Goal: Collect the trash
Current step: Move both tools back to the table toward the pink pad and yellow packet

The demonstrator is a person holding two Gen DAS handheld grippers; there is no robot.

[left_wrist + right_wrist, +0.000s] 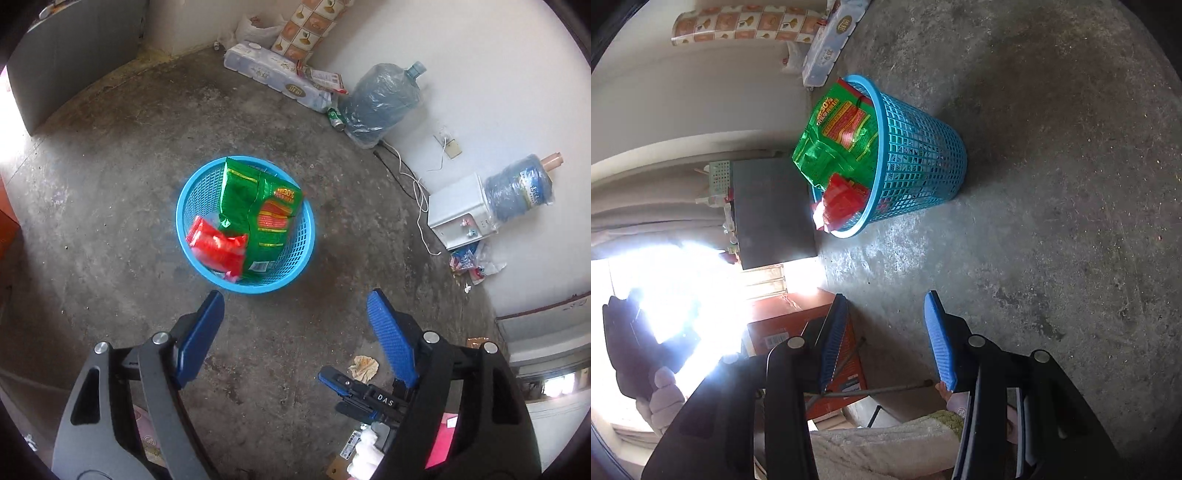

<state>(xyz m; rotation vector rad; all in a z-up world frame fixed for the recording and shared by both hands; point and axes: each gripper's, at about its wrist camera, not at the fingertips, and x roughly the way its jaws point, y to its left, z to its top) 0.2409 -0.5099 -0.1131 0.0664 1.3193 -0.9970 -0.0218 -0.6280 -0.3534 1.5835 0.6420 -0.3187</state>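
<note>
A blue mesh waste basket (299, 254) stands on the concrete floor. It holds a green snack bag (258, 210) and a red wrapper (218, 247). My left gripper (295, 301) is open and empty, held above the floor just short of the basket. A crumpled paper scrap (364, 367) lies on the floor by its right finger. The right gripper shows low in the left wrist view (354, 391). In the right wrist view the basket (923, 155), the green bag (838, 136) and the red wrapper (842, 203) lie ahead. My right gripper (886, 299) is open and empty.
Along the wall are a toilet-paper pack (277, 74), a green can (336, 118), a wrapped water jug (380, 103), a white dispenser (461, 218) with cables and torn wrappers (472, 262). A grey cabinet (70, 59) stands far left. An orange box (798, 328) lies by my right gripper.
</note>
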